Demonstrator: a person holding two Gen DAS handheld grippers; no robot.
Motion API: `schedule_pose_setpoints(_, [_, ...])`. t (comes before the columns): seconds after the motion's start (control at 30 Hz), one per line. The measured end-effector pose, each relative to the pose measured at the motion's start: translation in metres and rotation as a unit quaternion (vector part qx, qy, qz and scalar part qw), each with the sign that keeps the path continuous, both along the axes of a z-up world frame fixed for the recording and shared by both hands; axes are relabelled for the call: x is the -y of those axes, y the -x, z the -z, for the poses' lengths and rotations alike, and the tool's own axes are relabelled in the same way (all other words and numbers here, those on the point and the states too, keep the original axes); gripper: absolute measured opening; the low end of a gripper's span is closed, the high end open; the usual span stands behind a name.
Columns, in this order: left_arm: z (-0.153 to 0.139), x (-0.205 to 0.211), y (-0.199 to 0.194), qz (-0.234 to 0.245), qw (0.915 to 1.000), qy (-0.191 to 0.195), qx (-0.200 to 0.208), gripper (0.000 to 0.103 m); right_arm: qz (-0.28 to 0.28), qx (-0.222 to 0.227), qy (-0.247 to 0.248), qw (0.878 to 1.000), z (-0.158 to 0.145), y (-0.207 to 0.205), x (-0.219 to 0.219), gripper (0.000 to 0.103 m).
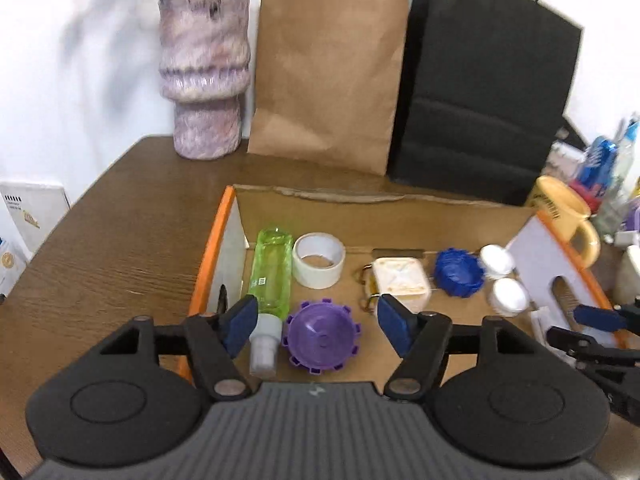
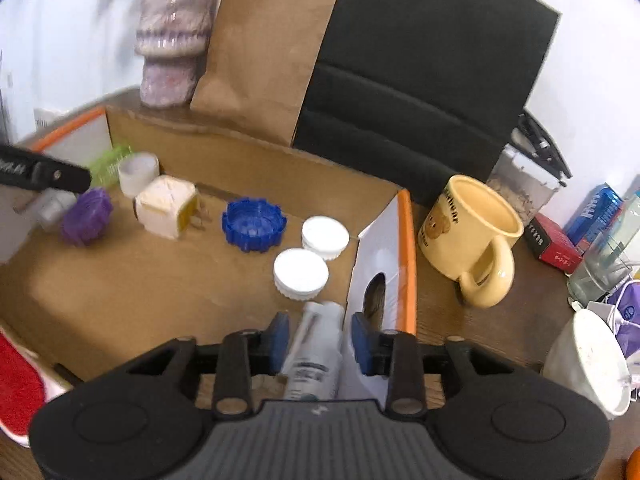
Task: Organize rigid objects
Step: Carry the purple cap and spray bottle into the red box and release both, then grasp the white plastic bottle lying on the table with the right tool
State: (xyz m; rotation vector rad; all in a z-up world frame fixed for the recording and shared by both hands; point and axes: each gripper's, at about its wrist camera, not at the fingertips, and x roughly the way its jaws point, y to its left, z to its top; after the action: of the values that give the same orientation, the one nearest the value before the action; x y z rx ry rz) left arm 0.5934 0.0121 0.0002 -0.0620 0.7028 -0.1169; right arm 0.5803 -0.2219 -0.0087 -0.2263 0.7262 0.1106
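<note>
Wooden table [image 1: 120, 240]; white bottle [image 2: 316, 352] partly hidden.

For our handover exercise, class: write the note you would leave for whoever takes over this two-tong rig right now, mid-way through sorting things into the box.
Left tongs: open, empty, over the purple cap beside the green bottle.
Right tongs: open around the white bottle, pads apparently off it, by the box's right wall.
Done: tape roll, cream block, blue cap and two white caps lie in the box.
Left: yellow mug stands outside, possibly next.
</note>
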Motion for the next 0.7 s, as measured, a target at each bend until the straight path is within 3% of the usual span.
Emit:
schedule_pose_setpoints(0.07, [-0.013, -0.001, 0.027, 0.015, 0.9995, 0.011, 0.024, 0.075, -0.004, 0.032, -0.023, 0.999, -0.014, 0.025, 0.006, 0.04])
schedule_pose_setpoints(0.1, [-0.019, -0.001, 0.045, 0.035, 0.9983, 0.022, 0.042, 0.083, -0.013, 0.058, -0.042, 0.997, -0.021, 0.046, 0.011, 0.048])
schedule_pose_setpoints(0.17, [-0.024, -0.001, 0.081, 0.071, 0.9953, 0.033, 0.057, 0.086, -0.029, 0.087, -0.072, 0.993, -0.028, 0.084, 0.019, 0.067])
schedule_pose_setpoints(0.27, [-0.024, 0.005, 0.14, 0.087, 0.9926, 0.03, 0.079, 0.087, -0.046, 0.106, -0.124, 0.986, -0.031, 0.139, 0.03, 0.07])
schedule_pose_setpoints(0.5, [-0.008, 0.028, 0.277, -0.015, 0.9898, 0.007, 0.142, 0.088, -0.048, 0.118, -0.205, 0.971, -0.015, 0.226, 0.054, 0.07])
schedule_pose_setpoints(0.7, [0.013, 0.04, 0.332, -0.066, 0.9914, 0.023, 0.111, 0.089, -0.048, 0.095, -0.229, 0.968, 0.011, 0.243, 0.074, 0.07])
